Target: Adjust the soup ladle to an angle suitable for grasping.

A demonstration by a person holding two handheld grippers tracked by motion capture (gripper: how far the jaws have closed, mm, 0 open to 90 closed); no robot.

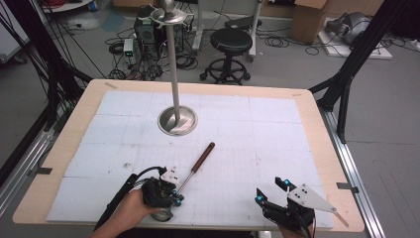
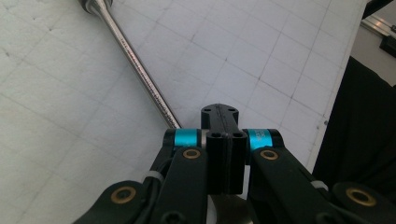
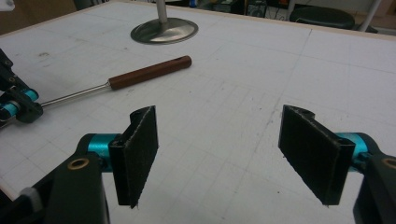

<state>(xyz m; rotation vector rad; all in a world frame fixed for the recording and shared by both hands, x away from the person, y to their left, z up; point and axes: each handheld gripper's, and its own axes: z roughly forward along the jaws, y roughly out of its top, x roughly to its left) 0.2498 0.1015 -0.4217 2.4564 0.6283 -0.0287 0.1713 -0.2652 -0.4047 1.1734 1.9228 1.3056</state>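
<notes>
Table: white gridded table (image 1: 277, 124), wooden rim.
Left gripper (image 1: 173, 199): near edge, jaws closed at the wooden-handled steel ladle (image 1: 198, 163).
Right gripper (image 1: 271, 192): near-right corner, jaws apart, empty.

a wood-edged surface (image 1: 317, 129) carries a white gridded mat (image 1: 257, 129). on the mat stands a metal stand (image 1: 177, 120) with a round base and upright pole, and nearer the front lies a ladle (image 1: 197, 164) with a brown handle.

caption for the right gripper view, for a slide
Open right gripper hovers over the white gridded table, facing a wooden-handled ladle and the steel stand base.
</notes>
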